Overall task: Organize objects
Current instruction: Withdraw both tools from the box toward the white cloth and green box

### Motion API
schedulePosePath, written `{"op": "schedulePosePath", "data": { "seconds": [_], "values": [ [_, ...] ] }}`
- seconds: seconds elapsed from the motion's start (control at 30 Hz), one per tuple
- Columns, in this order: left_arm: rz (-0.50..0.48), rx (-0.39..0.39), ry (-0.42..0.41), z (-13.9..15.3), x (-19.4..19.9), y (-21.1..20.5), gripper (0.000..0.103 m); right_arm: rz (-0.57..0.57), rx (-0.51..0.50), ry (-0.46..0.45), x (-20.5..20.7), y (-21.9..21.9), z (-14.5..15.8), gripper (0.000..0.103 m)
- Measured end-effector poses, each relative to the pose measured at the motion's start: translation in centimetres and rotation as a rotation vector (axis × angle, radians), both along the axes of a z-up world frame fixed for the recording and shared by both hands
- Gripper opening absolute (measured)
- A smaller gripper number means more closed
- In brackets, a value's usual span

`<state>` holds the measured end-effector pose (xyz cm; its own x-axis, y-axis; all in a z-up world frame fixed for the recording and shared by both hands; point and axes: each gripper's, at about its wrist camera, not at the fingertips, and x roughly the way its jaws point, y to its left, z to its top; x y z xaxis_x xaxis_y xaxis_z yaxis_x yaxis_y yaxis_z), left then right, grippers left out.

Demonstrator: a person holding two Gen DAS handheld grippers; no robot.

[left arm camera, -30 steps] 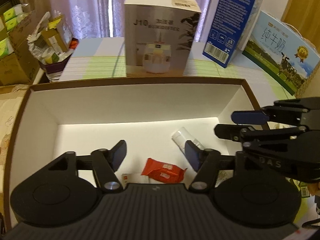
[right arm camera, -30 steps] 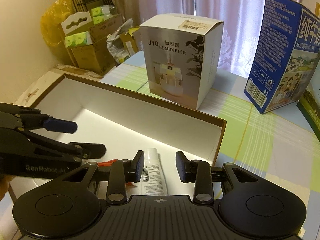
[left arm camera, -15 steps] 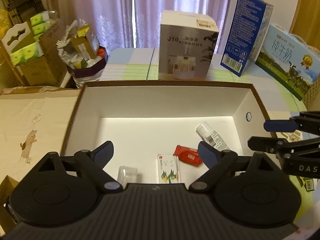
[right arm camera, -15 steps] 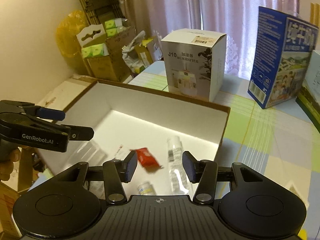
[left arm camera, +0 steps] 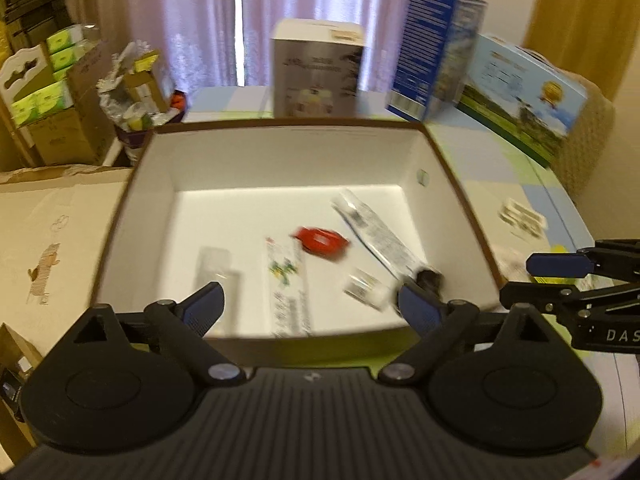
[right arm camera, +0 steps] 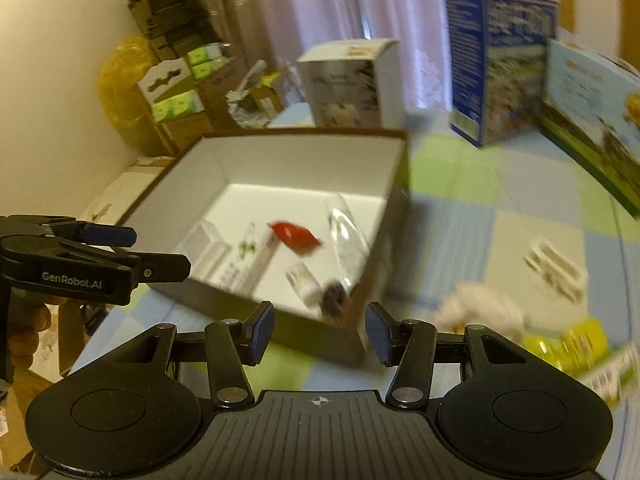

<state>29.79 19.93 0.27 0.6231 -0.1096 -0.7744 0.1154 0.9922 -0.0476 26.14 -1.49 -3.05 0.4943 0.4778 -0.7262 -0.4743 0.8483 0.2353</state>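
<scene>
A: While both views are blurred, note this much: left tongs spread wide and holding nothing, above the near wall of the box. Right tongs also spread, nothing between them, over the box's near right corner.

B: Contents?

A: Lying on the box floor: red packet mid-floor, long tube to its right running near to far, flat carton left of the packet, small bottle near the right corner, clear case at left. Loose on the desk, right of the box: small white packs, something pale, yellow packets. Too smeared to name better.

B: Risks?

A: My judgement: the loose pieces come next. The right tongs sit close to the box corner, so a swing rightward could clip the cardboard and shift it. Thin flat packs may slip from a grip taken at speed. The two tools are near each other and could collide.
</scene>
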Motion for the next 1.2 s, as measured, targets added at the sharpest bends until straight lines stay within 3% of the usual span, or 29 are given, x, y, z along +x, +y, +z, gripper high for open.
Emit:
{"op": "schedulePosePath", "data": {
  "seconds": [0.23,0.63,0.9,1.2],
  "values": [
    [-0.124,-0.026,0.013,-0.8,-2.7,-4.3,0.092,-0.130,-0.010,0.047,-3.2,-5.2,-0.6,0.048],
    [-0.311,-0.051,0.050,-2.4,-4.1,-13.4,0.092,-0.346,-0.044,0.116,-6.3,-14.8,-1.6,0.048],
    [-0.405,-0.040,0.066,-3.5,-3.3,-18.8,0.089,-0.463,-0.046,0.145,-6.7,-20.3,-2.3,0.048],
    [-0.482,0.015,0.060,-4.1,0.5,-22.7,0.086,-0.561,-0.039,0.174,-6.1,-24.6,-3.1,0.048]
  ]
}}
